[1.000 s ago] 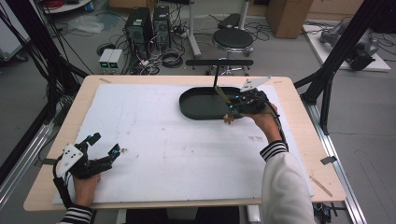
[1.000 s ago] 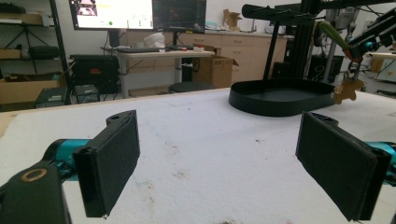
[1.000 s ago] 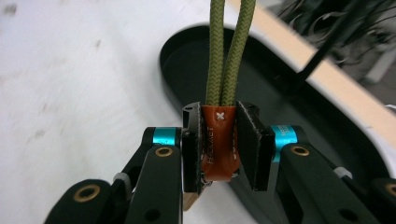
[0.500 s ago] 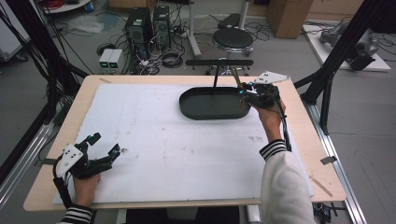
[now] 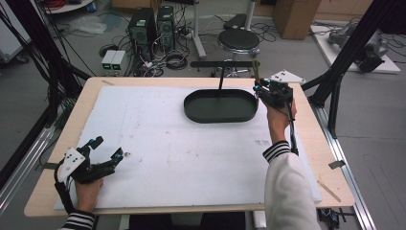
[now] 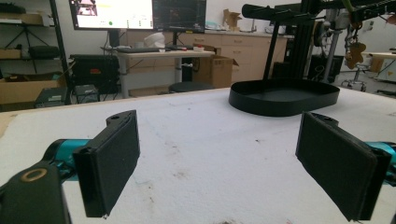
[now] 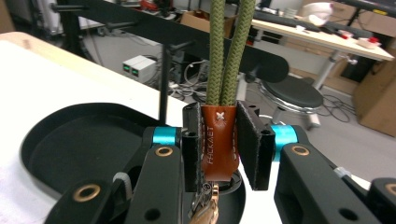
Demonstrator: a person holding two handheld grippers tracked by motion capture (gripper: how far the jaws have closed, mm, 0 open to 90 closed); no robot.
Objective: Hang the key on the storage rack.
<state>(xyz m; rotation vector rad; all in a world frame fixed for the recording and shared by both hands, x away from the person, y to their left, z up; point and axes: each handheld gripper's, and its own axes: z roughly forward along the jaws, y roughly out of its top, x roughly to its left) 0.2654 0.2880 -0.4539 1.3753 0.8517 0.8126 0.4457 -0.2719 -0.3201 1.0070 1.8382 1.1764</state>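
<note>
right gripper [image 7: 219,144] jaws pressed together on a brown leather tab [image 7: 218,142] stamped with letters; the pads pinch it from both sides. two strands of olive green cord [image 7: 228,51] rise out of the tab's top, straight up and out of the right gripper view. a metal clip [image 7: 204,205] hangs below the tab, partly hidden between the gripper's arms

in the high view the right gripper [image 5: 259,89] sits at the right end of the black oval tray [image 5: 220,113], raised off the table, with the cord [image 5: 256,72] standing up from it beside the right end of the horizontal bar [image 5: 221,63] on the tray's upright post [image 5: 220,81]. cannot tell whether the cord touches the bar

tray sits on the white mat [image 5: 167,143] toward the far right of the table [image 5: 330,167]; its floor looks bare in the left gripper view, tray [image 6: 285,95]

left gripper [image 5: 107,154] rests at the near left corner of the mat, well apart from the tray. its jaws are spread wide; in the left gripper view the pads [image 6: 114,163] stand far apart with only mat between them, left gripper [image 6: 233,175]. nothing held
</note>
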